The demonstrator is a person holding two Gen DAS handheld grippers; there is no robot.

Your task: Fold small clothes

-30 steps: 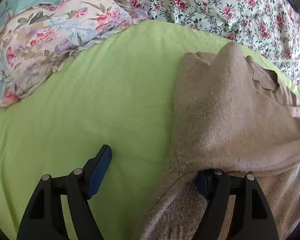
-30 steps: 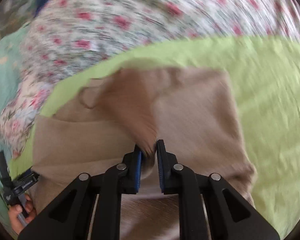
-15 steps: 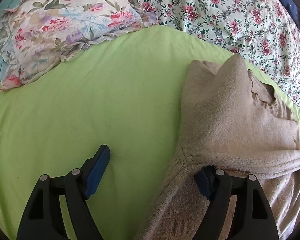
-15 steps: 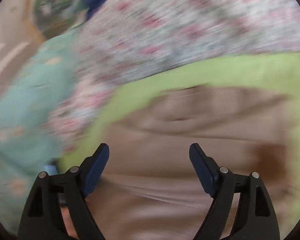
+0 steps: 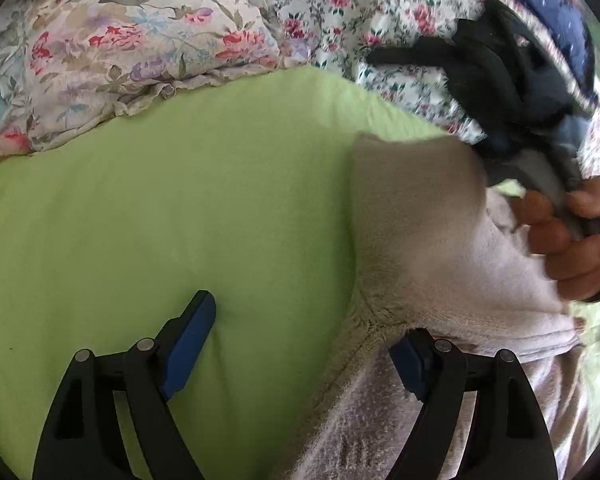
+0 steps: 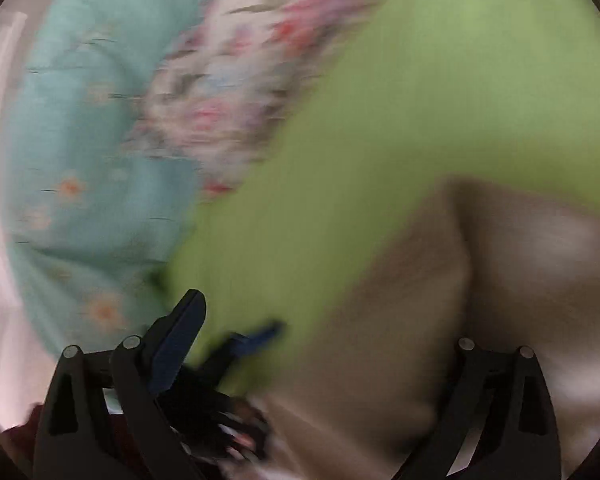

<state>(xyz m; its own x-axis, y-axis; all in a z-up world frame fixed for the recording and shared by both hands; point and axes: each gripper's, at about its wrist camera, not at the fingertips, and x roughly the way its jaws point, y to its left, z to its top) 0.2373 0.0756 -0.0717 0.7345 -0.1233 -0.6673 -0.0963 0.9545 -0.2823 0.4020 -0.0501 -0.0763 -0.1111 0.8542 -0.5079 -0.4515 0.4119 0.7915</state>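
1. Left gripper [image 5: 300,344]: jaws spread wide, holding nothing. Left finger over bare sheet; right finger [image 5: 410,364] at the sweater's near edge, contact with the knit cannot be told.
2. Beige sweater [image 5: 420,240]: lies on the right part of the green sheet, a folded panel on top. Its left edge runs from the near right finger away toward the far corner. A hem line crosses just beyond the right finger.
3. Green sheet [image 5: 180,200]: broad bare stretch to the left of the sweater, from the near fingers out to the pillow.
4. Right hand [image 5: 568,240]: at the sweater's right edge, fingers wrapped round a handle; the dark tool above it is blurred.
5. Floral pillow [image 5: 120,48]: bounds the sheet at far left.
6. Rose-print cover [image 5: 340,8]: bounds the sheet at far centre and right.
7. Right gripper [image 6: 324,360]: jaws wide apart, nothing between them. View heavily blurred. Left finger [image 6: 176,344] over the sheet's edge near the turquoise bedding [image 6: 80,160]; right finger hidden behind sweater cloth [image 6: 500,280].
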